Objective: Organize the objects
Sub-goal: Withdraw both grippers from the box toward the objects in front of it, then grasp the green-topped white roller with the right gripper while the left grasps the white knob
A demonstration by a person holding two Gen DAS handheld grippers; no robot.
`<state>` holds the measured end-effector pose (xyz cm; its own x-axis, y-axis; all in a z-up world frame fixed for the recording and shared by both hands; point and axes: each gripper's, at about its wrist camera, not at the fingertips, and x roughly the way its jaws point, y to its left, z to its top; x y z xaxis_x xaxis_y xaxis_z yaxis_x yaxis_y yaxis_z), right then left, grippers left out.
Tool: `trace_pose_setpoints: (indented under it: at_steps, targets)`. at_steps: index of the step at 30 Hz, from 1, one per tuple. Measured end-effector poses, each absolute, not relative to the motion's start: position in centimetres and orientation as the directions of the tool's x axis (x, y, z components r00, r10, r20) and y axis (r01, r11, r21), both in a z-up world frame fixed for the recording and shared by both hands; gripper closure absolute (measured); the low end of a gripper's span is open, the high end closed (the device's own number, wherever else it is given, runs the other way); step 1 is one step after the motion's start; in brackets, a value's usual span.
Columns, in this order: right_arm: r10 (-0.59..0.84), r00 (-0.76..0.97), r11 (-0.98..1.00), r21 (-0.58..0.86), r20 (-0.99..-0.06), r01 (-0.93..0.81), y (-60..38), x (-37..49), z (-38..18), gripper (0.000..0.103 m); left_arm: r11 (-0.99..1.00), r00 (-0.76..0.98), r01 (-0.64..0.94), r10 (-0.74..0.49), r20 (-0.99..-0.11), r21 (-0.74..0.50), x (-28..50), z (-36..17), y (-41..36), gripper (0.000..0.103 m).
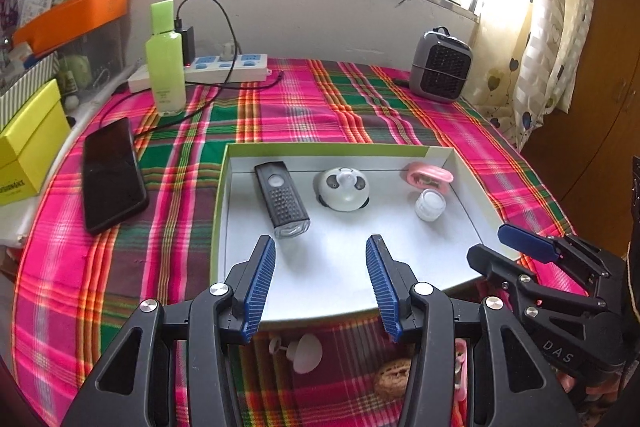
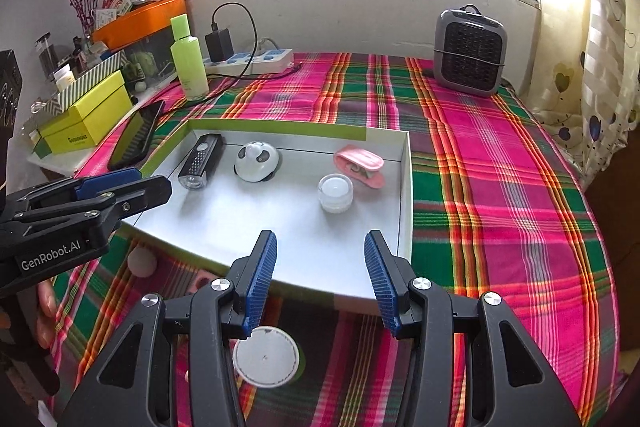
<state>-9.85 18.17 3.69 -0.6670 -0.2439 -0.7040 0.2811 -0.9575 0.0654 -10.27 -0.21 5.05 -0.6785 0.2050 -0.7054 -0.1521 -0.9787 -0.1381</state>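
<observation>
I saw the shallow white box (image 1: 460,163) lying on the plaid cloth (image 1: 300,107), holding a black torch (image 1: 282,199), a panda toy (image 1: 345,189), a pink case (image 1: 428,177) and a small jar (image 1: 430,205). My left gripper (image 1: 320,283) and right gripper (image 2: 320,281) hung spread and empty above its near edge.

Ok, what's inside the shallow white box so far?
Inside the shallow white box: a black bike light, a white panda-faced gadget, a pink fabric pouch and a small clear jar. Nothing is stacked; the near floor is partly hidden by the tongs.
</observation>
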Motion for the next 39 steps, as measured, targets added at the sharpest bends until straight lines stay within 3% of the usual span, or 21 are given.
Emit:
trace_pose_setpoints:
  at_steps: [19, 39]
  targets:
    - [-0.289, -0.66, -0.952, 0.132, -0.693, 0.277, 19.5, -6.4, 3.1, 0.056, -0.97, -0.688, -0.099, 0.228, -0.689, -0.222, -6.5, 4.3, -3.7, 0.057]
    - [-0.366, -0.608, -0.921, 0.181, -0.704, 0.344, 18.3, -5.6, 1.7, 0.056, -0.969, -0.645, -0.066, 0.224, -0.731, -0.239, -4.8, 2.1, -4.1, 0.055]
